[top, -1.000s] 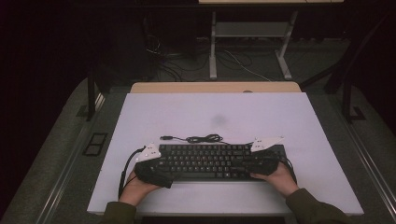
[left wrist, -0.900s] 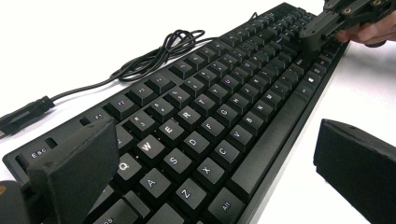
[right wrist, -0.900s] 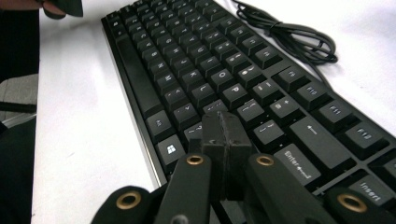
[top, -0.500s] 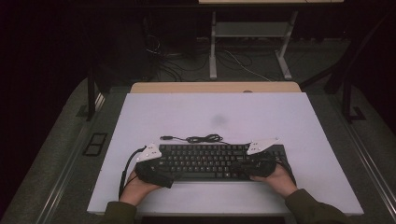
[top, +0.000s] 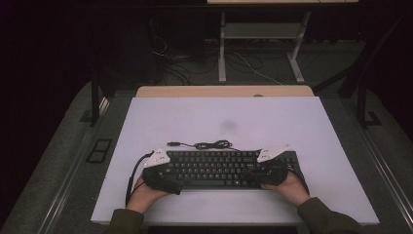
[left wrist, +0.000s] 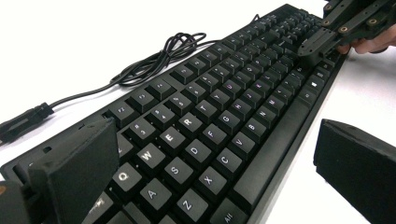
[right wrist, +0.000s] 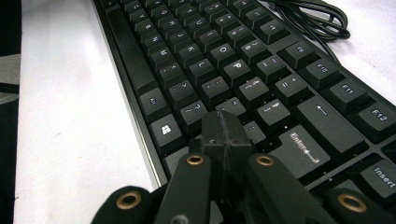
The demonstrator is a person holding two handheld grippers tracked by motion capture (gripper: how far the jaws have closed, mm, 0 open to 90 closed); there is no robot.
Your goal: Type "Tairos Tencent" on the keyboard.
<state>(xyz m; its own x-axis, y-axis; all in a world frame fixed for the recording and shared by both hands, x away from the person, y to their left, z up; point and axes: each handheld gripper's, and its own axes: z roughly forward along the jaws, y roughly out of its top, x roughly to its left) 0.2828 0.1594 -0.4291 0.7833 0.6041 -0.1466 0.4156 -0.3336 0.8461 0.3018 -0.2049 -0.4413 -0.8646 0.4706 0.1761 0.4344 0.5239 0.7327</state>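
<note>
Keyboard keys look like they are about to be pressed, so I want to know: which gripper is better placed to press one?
Probably the right gripper: its jaws are shut into one tip above the keyboard near Enter. The left gripper is open, straddling the keyboard's end.

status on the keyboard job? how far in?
Done: both grippers are at the keyboard. In hand: left gripper stands open, straddling the left end; right gripper is shut, tip over the keys by Enter. Left: no firm grasp yet, and the cable lies loosely coiled behind.
</note>
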